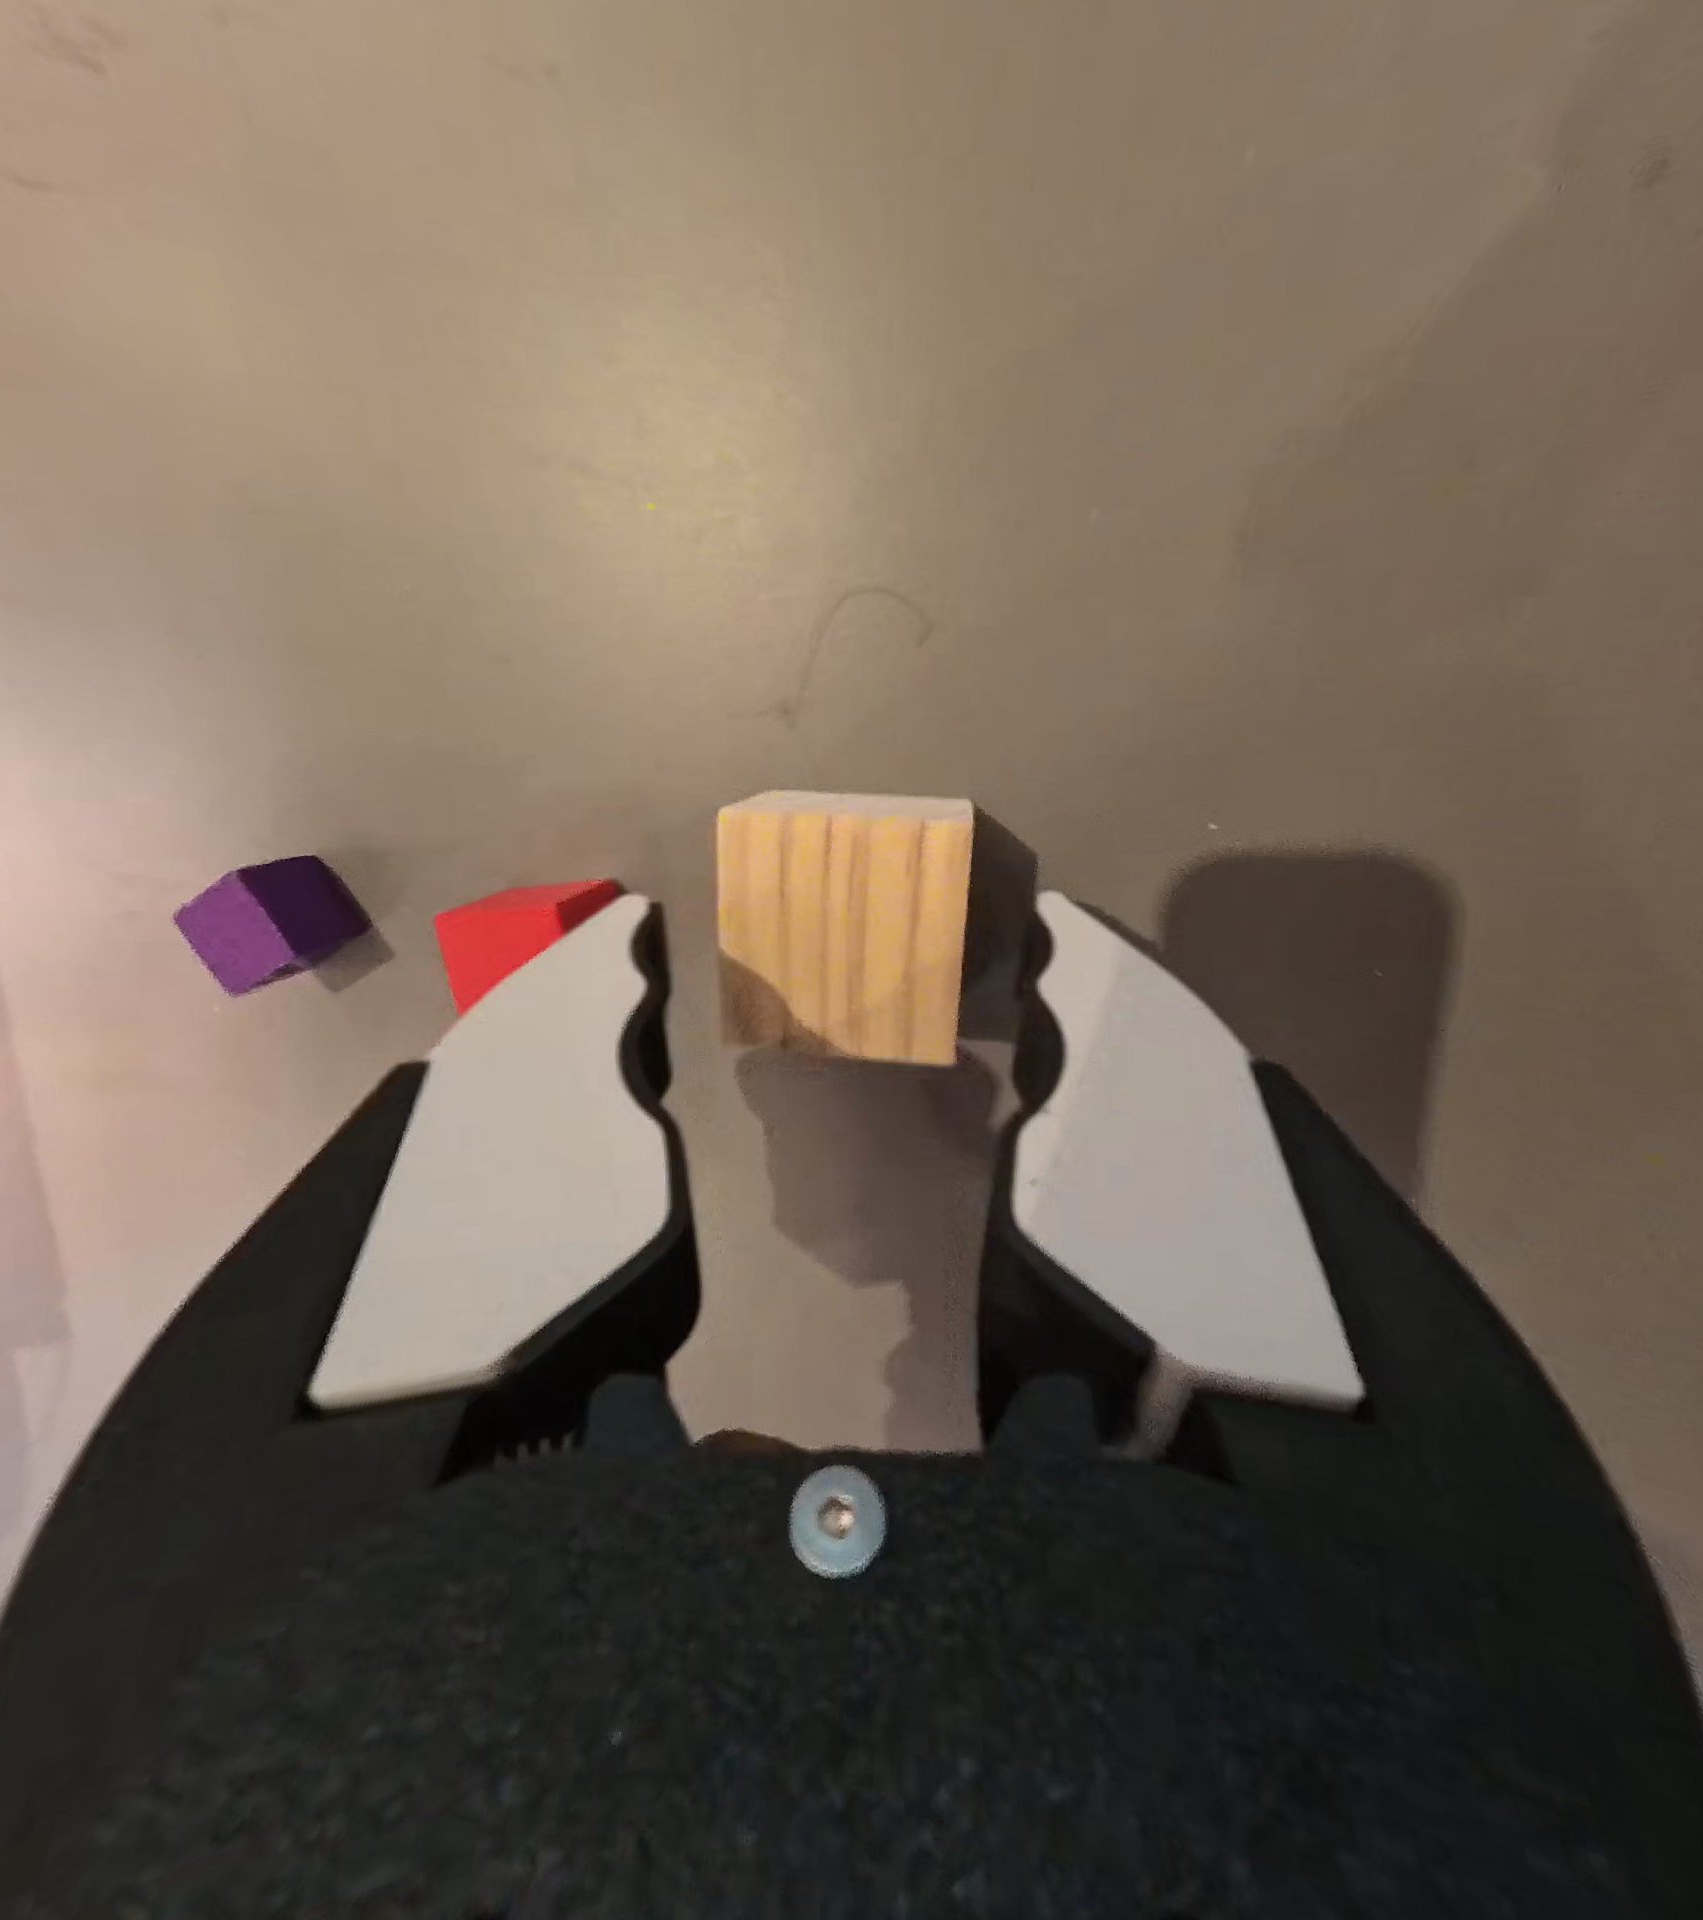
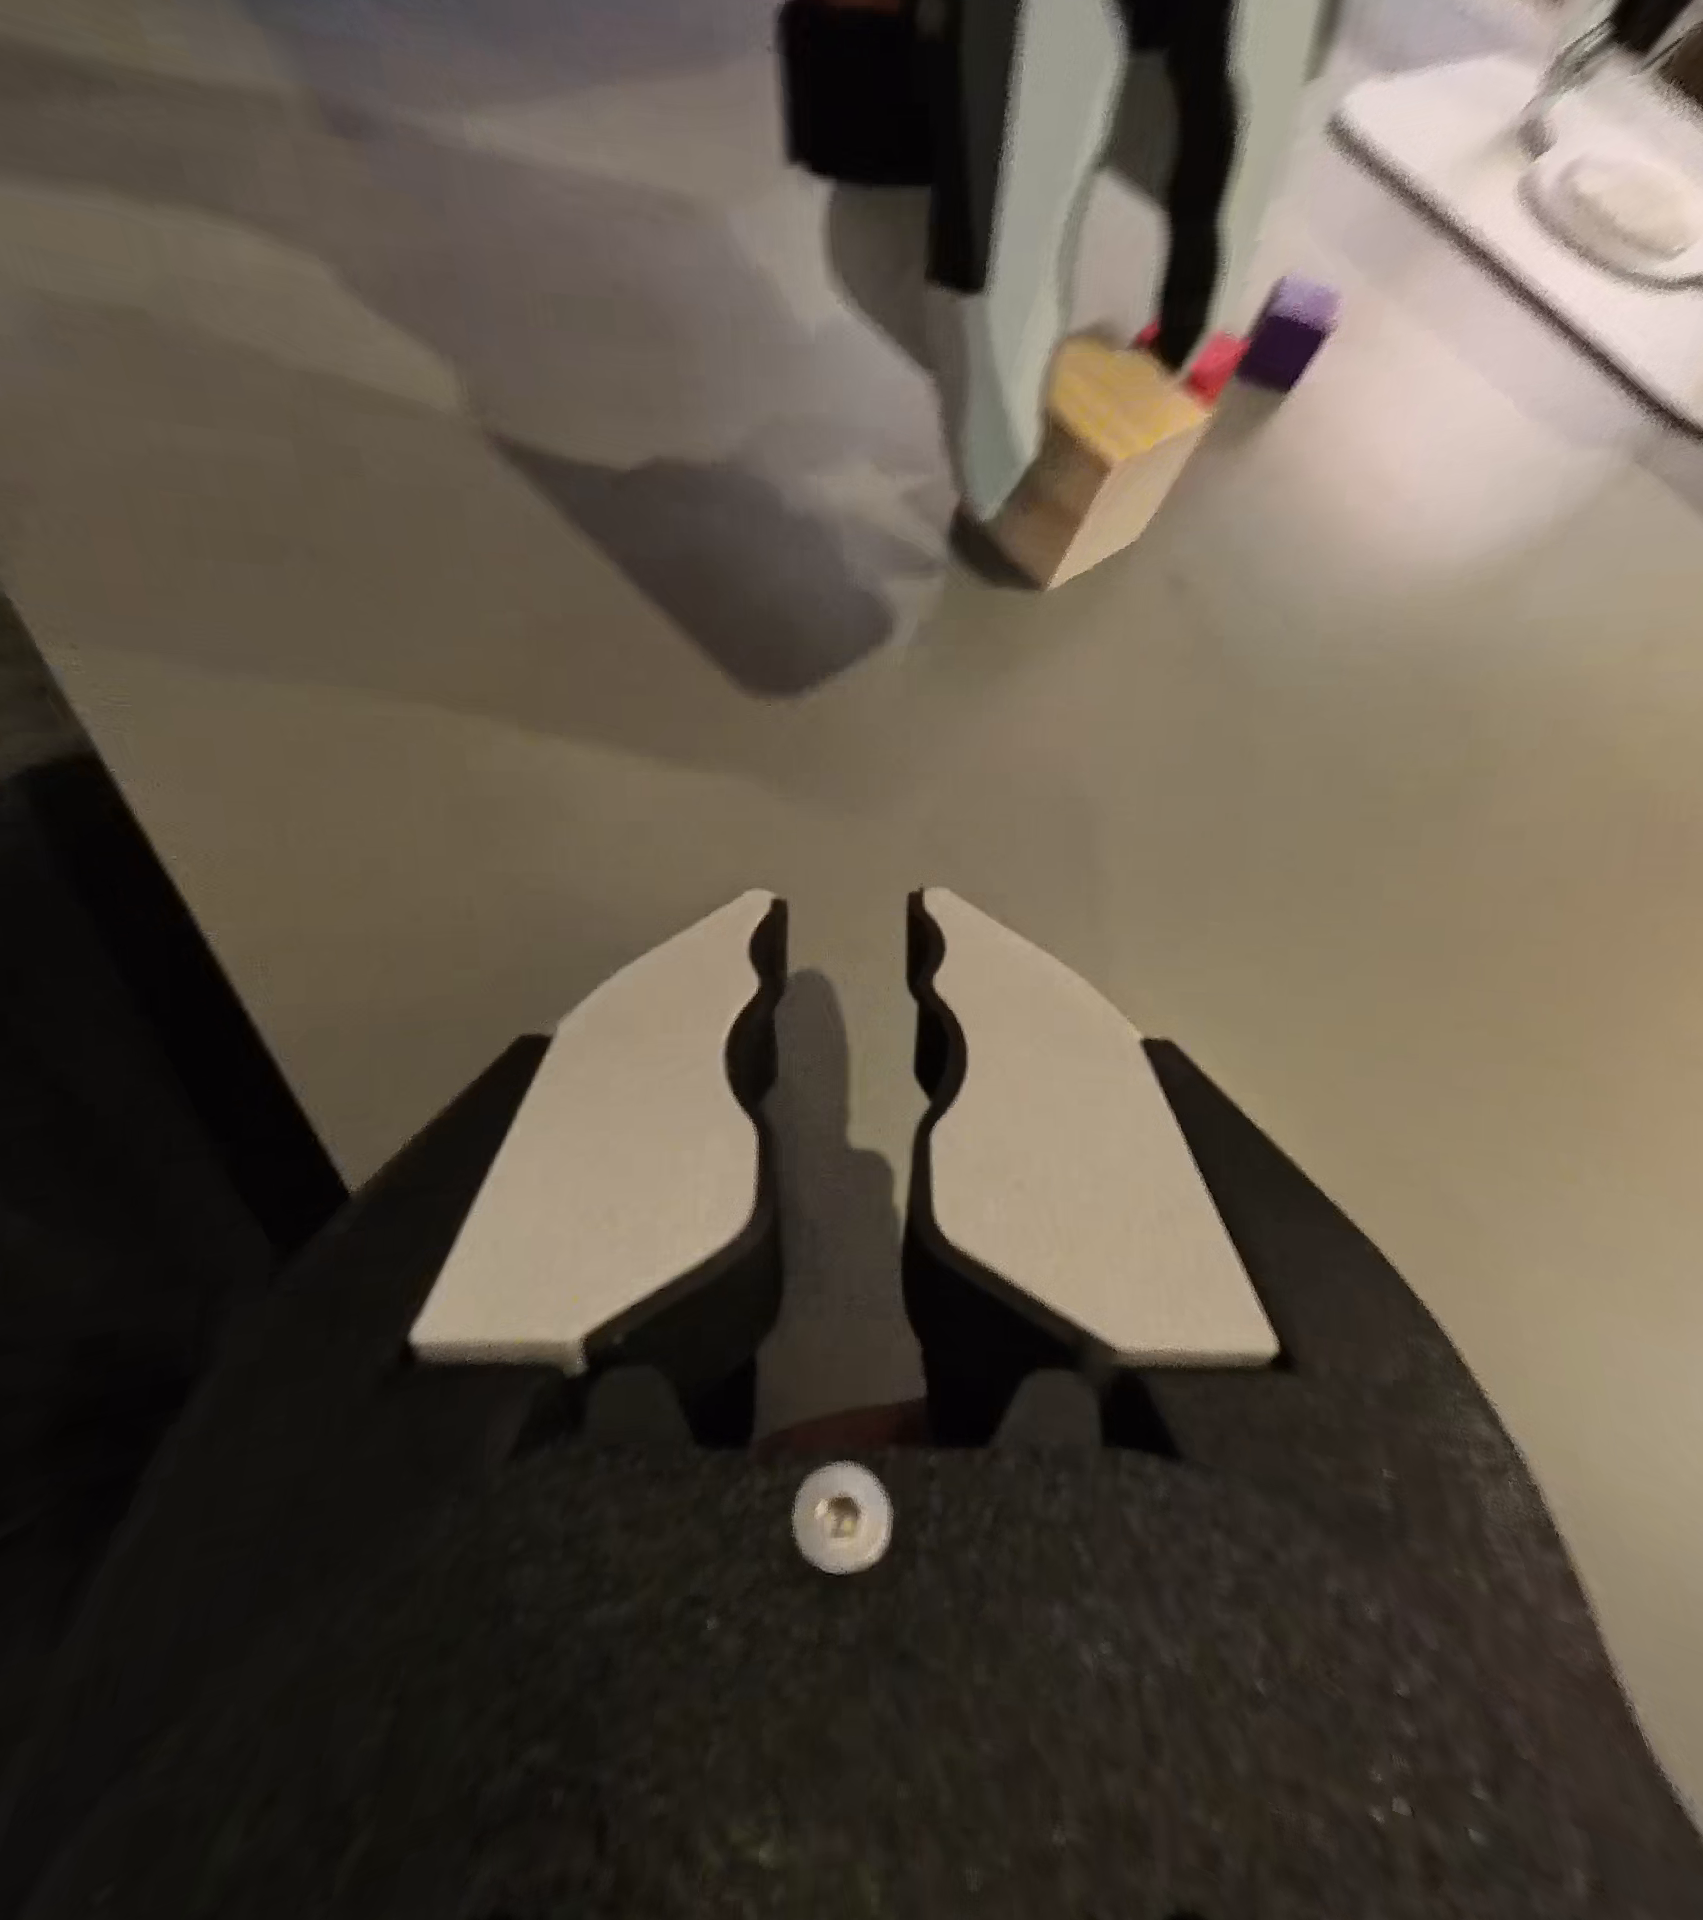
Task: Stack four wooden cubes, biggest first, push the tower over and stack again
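A bare wooden cube with visible grain sits on a smooth, slightly glossy grey table. Red cube and purple cube have matt paint. The left gripper fingers look matt grey plastic.

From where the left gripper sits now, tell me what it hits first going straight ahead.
The left gripper would meet the pale natural-wood cube first: it stands dead ahead between the open fingertips. The small red cube and small purple cube lie off to the left. Exact depth is unclear.
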`<action>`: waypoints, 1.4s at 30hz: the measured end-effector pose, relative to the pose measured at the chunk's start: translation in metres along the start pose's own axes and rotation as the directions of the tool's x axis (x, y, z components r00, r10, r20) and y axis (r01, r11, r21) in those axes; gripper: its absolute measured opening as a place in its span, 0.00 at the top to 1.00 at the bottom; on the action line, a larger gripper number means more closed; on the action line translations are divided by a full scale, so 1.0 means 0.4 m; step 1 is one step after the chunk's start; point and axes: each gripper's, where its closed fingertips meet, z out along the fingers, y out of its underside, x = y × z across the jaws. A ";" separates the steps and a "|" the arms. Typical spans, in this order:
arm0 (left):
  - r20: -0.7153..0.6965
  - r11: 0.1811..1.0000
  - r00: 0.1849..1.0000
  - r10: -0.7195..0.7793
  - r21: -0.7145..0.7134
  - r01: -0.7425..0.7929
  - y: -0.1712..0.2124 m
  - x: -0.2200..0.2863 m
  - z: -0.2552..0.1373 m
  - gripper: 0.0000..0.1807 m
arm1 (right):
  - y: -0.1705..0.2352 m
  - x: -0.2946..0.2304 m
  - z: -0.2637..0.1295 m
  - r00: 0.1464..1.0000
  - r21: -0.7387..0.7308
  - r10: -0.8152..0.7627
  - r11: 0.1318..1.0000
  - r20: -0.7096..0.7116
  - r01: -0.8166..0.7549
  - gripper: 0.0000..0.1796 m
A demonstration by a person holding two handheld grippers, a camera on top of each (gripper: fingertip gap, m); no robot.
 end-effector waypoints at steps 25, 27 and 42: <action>0.362 0.129 -0.012 -0.932 0.364 0.922 0.962 -0.469 -0.396 0.66 | -0.074 0.066 -0.044 0.987 0.261 0.144 0.958 -0.077 -0.119 0.83; 0.377 0.086 -0.052 -0.925 0.338 0.937 1.007 -0.487 -0.373 0.66 | -0.074 0.065 -0.044 0.987 0.261 0.140 0.958 -0.073 -0.117 0.83; 0.370 0.139 0.043 -0.928 0.237 0.962 1.021 -0.509 -0.345 0.66 | -0.071 0.059 -0.036 0.990 0.240 0.131 0.964 -0.059 -0.113 0.85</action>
